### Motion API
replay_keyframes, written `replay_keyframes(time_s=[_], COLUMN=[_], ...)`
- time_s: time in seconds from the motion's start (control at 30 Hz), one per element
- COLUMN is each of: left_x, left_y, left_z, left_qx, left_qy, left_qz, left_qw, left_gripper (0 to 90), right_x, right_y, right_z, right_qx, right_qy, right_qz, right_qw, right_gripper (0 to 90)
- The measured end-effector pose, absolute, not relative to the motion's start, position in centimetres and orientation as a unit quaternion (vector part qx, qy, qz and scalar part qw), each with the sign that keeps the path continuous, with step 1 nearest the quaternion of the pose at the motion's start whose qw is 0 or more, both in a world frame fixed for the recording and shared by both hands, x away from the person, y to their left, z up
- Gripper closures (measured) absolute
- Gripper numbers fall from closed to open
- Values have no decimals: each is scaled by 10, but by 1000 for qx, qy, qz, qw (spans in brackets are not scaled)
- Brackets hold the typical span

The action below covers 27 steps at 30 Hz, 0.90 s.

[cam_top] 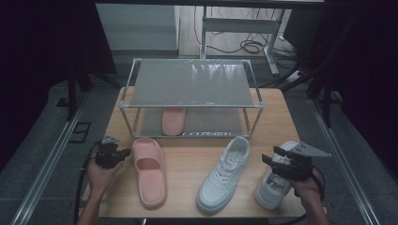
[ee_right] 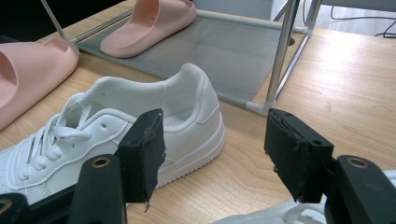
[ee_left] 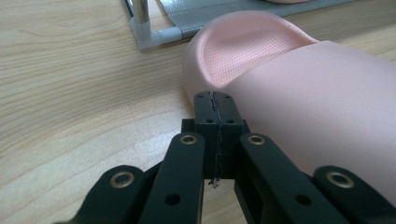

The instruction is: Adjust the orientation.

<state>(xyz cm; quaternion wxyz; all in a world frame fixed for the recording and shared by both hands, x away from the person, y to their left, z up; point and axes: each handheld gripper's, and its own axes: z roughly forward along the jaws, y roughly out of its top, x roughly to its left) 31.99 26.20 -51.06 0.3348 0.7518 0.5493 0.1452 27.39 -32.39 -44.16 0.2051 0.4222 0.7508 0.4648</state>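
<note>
Black jaws of the left gripper (ee_left: 215,100) are pressed flat together with nothing between them, their tips just beside the outer side of the pink slide sandal (ee_left: 299,98), low against the wooden table (ee_left: 70,93); whether the tips touch the sandal cannot be told. In the high view this left gripper (cam_top: 126,153) sits at the lower left of the frame, held by the person's left hand (cam_top: 99,174), with the pink slide sandal (cam_top: 149,171) lying just to its right, toe toward the bottom edge of the picture.

The right gripper (ee_right: 210,154) has its jaws spread wide apart and holds nothing; between them, farther off, the heel of a white sneaker (ee_right: 154,121) shows. In the high view the right gripper (cam_top: 272,156) hovers at the lower right, over a second white sneaker (cam_top: 274,183), while the first white sneaker (cam_top: 223,174) lies in the lower middle of the frame, between the sandal and the right gripper.

Above the shoes, in the centre of the high view, stands a two-tier metal shoe rack (cam_top: 192,84). A second pink sandal (cam_top: 173,120) rests on its lower shelf, left of centre; the right gripper view shows the same sandal (ee_right: 149,25) at its upper left
</note>
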Motion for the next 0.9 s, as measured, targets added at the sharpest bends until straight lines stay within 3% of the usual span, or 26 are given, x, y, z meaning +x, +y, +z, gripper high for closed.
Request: replay_keyframes(time_s=[0.9], left_x=[330], left_y=[215], left_z=[-511], left_qx=[784], left_qy=[502], left_qz=[120], left_qw=[346], left_gripper=[900], right_x=[277], right_y=[-321], right_z=[-446], right_qx=[422], right_qy=[755], right_qz=[461], right_qw=[199], right_gripper=[382])
